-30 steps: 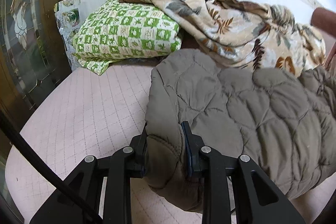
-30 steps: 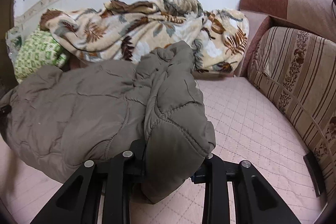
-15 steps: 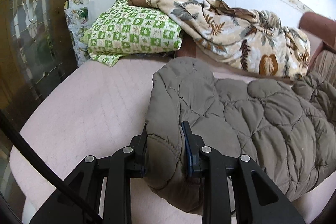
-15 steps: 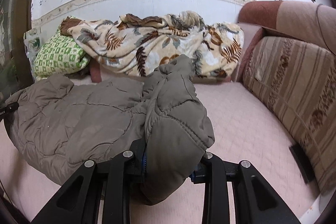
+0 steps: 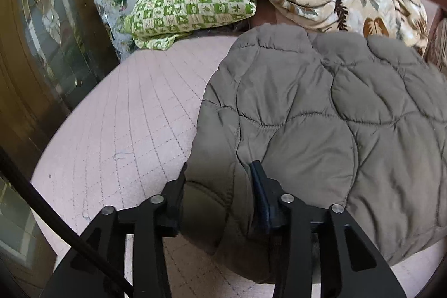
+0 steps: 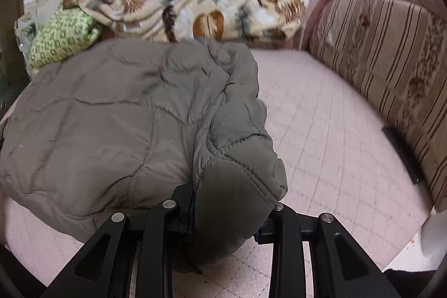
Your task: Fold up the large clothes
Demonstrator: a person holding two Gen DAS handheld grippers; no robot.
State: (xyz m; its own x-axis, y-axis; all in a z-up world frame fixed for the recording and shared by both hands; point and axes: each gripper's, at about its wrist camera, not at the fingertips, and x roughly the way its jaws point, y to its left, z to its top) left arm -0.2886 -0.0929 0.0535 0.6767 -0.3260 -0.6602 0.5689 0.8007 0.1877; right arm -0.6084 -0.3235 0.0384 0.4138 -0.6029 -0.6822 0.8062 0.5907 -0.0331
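Both grippers pinch the quilted grey-brown jacket (image 5: 321, 113): the left gripper (image 5: 218, 186) has its fingers closed on a padded edge at the near left, the right gripper (image 6: 229, 203) clamps a thick bunched edge at the near right. It lies heaped across the pink quilted mattress (image 5: 134, 113), in front of the leaf-print blanket (image 6: 195, 7). Judging by its bulk, one fold seems made; flattening and further folds look left to do
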